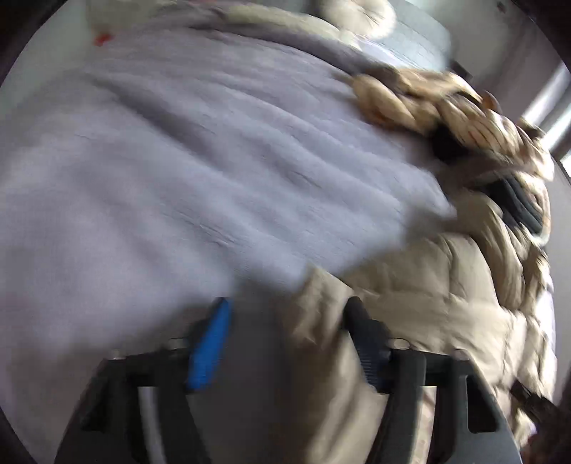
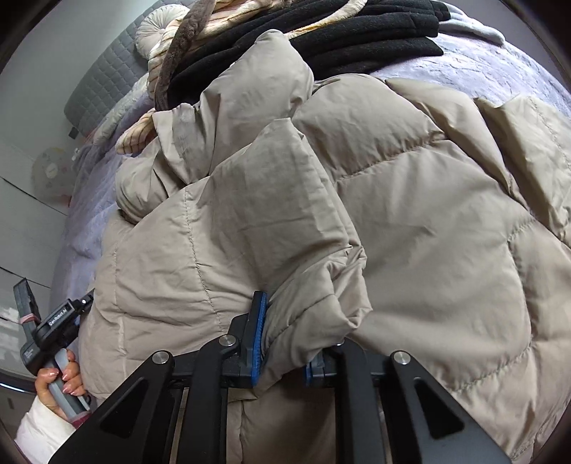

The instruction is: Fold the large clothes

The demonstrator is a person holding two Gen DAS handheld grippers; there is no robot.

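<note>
The right gripper (image 2: 285,339) is pinching the puffy coat (image 2: 410,214) sleeve, stretching toward upper left. The left gripper (image 1: 289,314) is hanging apart, empty, lower left.

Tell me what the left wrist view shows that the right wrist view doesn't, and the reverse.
Left wrist only: the left gripper, jaws open and empty, and a wide bare stretch of lilac blanket.

Right wrist only: the right gripper shut on a fold of the beige puffer jacket, black fleece behind it, and the person's left hand.

Both: the jacket lying on the blanket.
</note>
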